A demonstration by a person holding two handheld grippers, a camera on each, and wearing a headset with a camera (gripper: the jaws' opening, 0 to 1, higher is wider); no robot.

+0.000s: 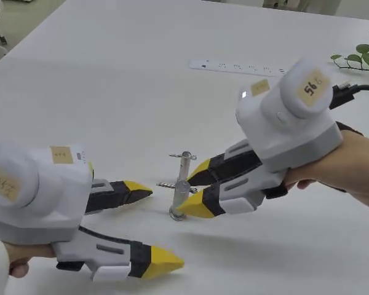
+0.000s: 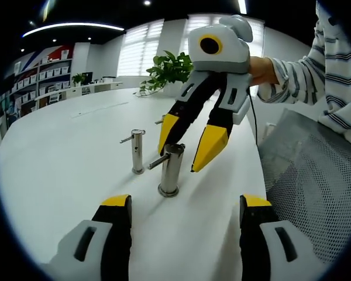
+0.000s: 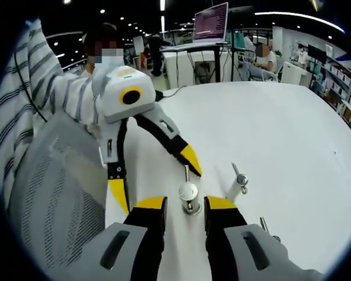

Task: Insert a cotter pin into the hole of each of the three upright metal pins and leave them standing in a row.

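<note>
A metal pin point(image 1: 179, 198) stands upright mid-table with a cotter pin point(image 1: 166, 185) through its hole. Its head point(image 3: 188, 190) sits just ahead of my right gripper point(image 3: 185, 205), whose jaws are open on either side of it. A second pin point(image 1: 186, 162) stands just behind, also with a cotter pin across its top. A third pin point(image 3: 263, 225) peeks out beside the right jaw. My left gripper point(image 1: 152, 224) rests open on the table left of the pins, empty. The left gripper view has both front pins point(image 2: 171, 171) point(image 2: 138, 151) beyond my left gripper point(image 2: 186, 202), and my right gripper point(image 2: 187, 143) behind them.
A white power strip point(image 1: 237, 67) lies far back on the white table point(image 1: 111, 92). A green plant point(image 1: 361, 56) sits at the far right edge. A mesh chair point(image 2: 316, 187) stands beside the table.
</note>
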